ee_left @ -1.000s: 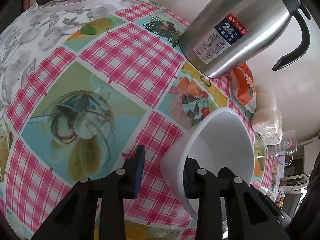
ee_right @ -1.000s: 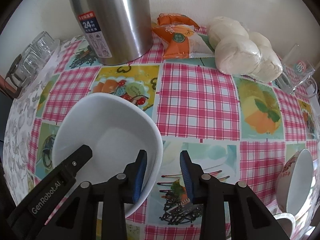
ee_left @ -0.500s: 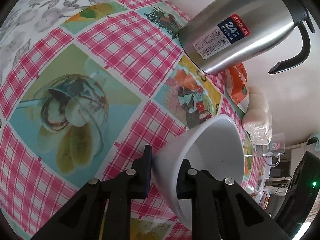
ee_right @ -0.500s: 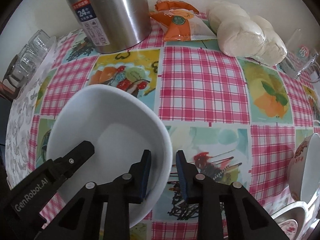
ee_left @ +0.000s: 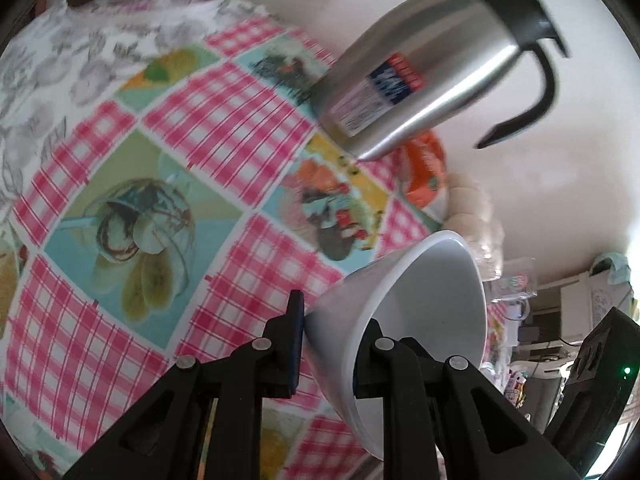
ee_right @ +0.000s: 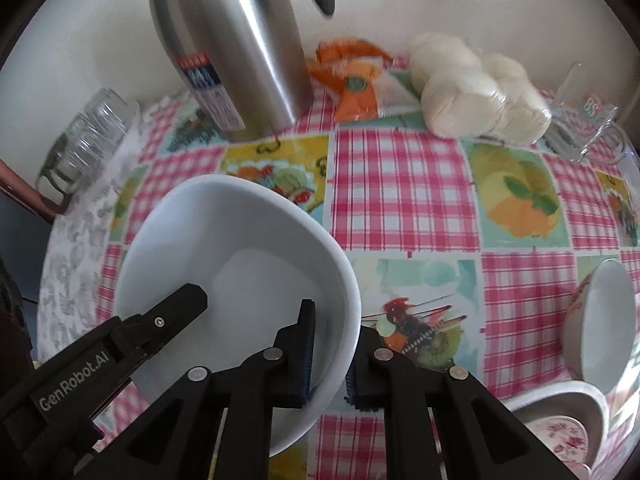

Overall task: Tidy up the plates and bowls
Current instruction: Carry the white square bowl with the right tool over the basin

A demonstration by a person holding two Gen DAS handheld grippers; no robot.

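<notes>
In the left wrist view, the left gripper [ee_left: 330, 344] has its fingers clamped on the near rim of a plain white, smooth-glazed, deep ceramic bowl [ee_left: 432, 304], one pad on the outer wall and one inside, and the bowl sits tilted above the pink-checked, fruit-printed oilcloth desk [ee_left: 224, 128], in front of the tall stainless steel thermos jug with a black handle [ee_left: 420, 80]. In the right wrist view, the right gripper [ee_right: 330, 354] has just been closing and its fingers now pinch the same bowl [ee_right: 224, 248] across its rim on the opposite side, with the left gripper's black finger [ee_right: 160, 320] reaching in over the far-left edge. The bowl looks stiff, fairly heavy for its thin rim, slick and breakable, so a two-sided pinch well down the wall, kept level, seems the safest hold; a single rim grip would likely let it swing. A stack of patterned bowls [ee_right: 596, 320] waits at the right edge, probably where it belongs
</notes>
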